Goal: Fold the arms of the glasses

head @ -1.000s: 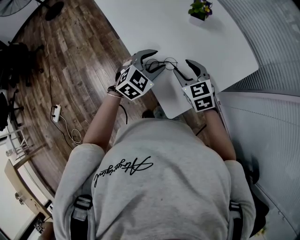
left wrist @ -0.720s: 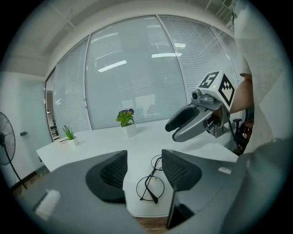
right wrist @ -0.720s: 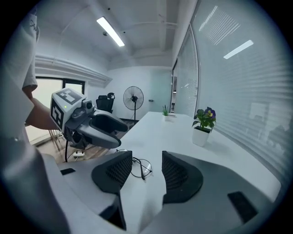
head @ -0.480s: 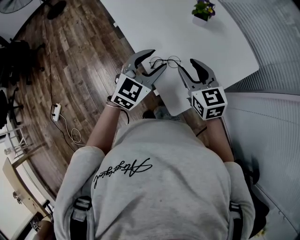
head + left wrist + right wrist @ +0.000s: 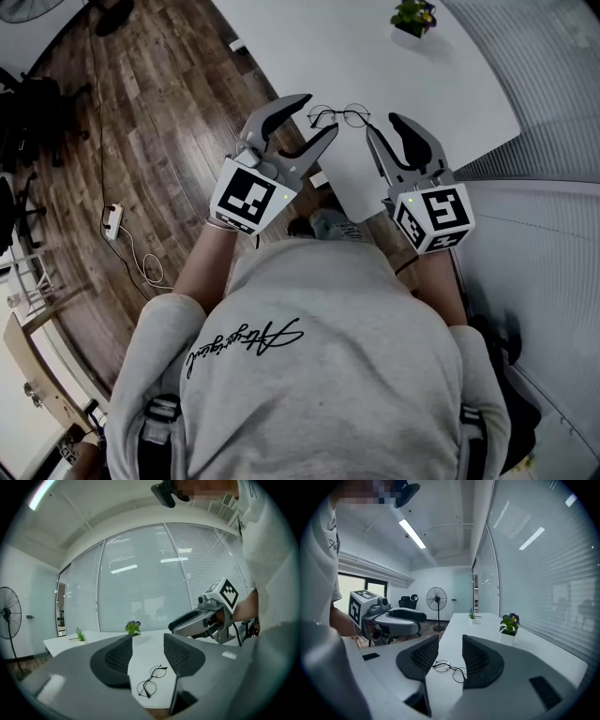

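Thin round-lens wire glasses [image 5: 338, 116] lie on the white table [image 5: 422, 84] near its front corner, their arms seemingly folded against the frame. My left gripper [image 5: 321, 112] hangs just left of them, above the table's edge, touching nothing. My right gripper [image 5: 382, 124] sits just right of them, also apart. Both pairs of jaws are closing with nothing between them. In the left gripper view the glasses [image 5: 151, 680] show below and beyond the left gripper [image 5: 147, 641]. In the right gripper view the glasses [image 5: 449, 668] lie past the right gripper [image 5: 450, 644].
A small potted plant [image 5: 410, 21] stands further back on the table. The wooden floor [image 5: 150, 112] lies to the left, with a power strip [image 5: 112, 225] and cable. A standing fan [image 5: 436, 599] is beyond the table. Window blinds [image 5: 553, 84] run along the right.
Both grippers have drawn back from the glasses toward the person and spread apart. The glasses now lie alone on the table, lenses side by side.
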`<state>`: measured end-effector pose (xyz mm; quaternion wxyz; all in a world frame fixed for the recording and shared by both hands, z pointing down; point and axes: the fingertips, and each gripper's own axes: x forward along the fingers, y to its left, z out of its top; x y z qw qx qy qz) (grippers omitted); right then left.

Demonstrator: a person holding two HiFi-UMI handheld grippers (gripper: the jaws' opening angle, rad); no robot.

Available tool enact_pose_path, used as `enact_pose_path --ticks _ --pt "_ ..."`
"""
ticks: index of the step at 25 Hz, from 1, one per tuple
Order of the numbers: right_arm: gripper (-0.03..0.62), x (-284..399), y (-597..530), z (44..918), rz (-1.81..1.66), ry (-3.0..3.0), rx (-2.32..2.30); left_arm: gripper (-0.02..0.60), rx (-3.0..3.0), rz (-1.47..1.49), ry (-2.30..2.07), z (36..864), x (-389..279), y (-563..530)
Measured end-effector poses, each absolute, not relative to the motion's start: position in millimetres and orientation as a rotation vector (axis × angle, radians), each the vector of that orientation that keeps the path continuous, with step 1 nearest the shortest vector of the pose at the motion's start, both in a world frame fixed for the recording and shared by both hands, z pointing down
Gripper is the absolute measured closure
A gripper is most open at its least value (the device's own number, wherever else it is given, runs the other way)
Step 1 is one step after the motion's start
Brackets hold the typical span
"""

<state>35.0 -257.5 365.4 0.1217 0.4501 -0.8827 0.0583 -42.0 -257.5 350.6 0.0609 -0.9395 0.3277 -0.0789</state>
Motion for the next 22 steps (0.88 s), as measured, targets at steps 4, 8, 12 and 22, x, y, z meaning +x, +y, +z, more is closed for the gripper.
enact_pose_path --ticks 4,8,12,22 --pt "0.451 31.1 -244.9 349.8 0.101 -2.583 1.339 0.412 -2.816 -0.202 1.006 337.6 -51.4 -246.7" --pt "0.471 27.0 -233.8 342.4 0.081 -2.614 1.350 0.431 -2.825 -0.100 1.041 326.5 -59.5 -238.9" --pt "0.501 25.7 -221.6 331.0 0.053 -2.640 1.381 0.436 -2.834 -0.072 1.037 318.9 -67.1 -226.9" --pt "0.565 23.3 -211.0 319.9 0.031 -2.671 1.421 0.484 -2.831 -0.019 1.060 308.6 -77.1 -215.6"
